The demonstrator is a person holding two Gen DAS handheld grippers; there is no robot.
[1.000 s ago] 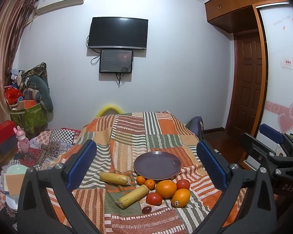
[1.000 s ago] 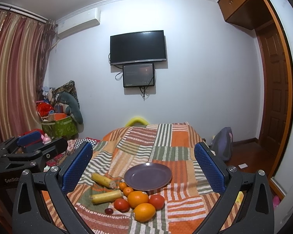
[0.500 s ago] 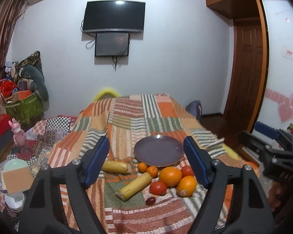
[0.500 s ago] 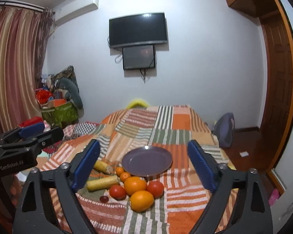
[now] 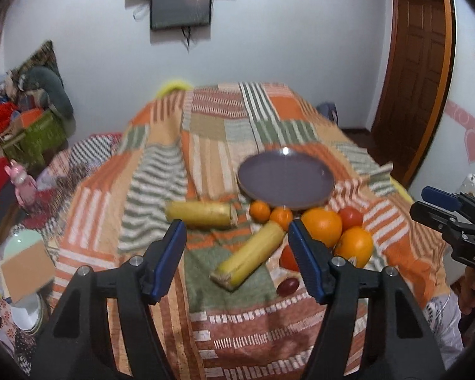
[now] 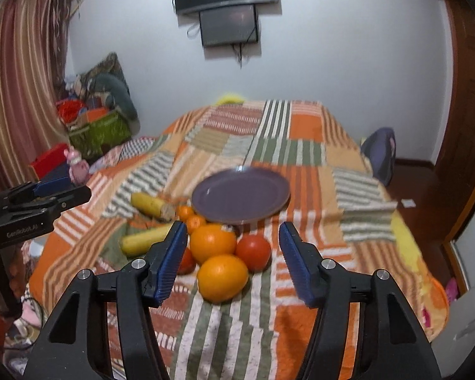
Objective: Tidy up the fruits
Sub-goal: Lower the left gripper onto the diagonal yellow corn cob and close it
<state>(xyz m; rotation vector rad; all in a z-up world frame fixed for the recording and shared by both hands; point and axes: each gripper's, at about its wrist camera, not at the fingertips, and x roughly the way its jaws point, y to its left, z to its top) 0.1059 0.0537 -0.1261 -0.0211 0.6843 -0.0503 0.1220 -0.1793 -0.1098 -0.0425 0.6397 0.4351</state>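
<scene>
An empty purple plate (image 5: 285,183) (image 6: 240,196) lies on the striped patchwork cloth. In front of it sit two bananas (image 5: 248,258) (image 5: 199,213), two small mandarins (image 5: 259,211), two big oranges (image 6: 222,277) (image 6: 212,243), two tomatoes (image 6: 253,251) and a dark red date (image 5: 287,286). My left gripper (image 5: 237,259) is open and empty, framing the near banana. My right gripper (image 6: 232,262) is open and empty, framing the oranges. The right gripper also shows at the right edge of the left wrist view (image 5: 452,218), and the left gripper at the left of the right wrist view (image 6: 38,209).
The cloth-covered bed (image 6: 307,171) fills the middle. Bags and toys (image 6: 95,123) are piled at the left wall, a backpack (image 6: 381,155) stands on the floor at the right, and a wooden door (image 5: 414,72) is beyond it.
Both grippers have moved forward and down toward the fruit, which now looks much larger. Their jaws have narrowed somewhat but stay open.
</scene>
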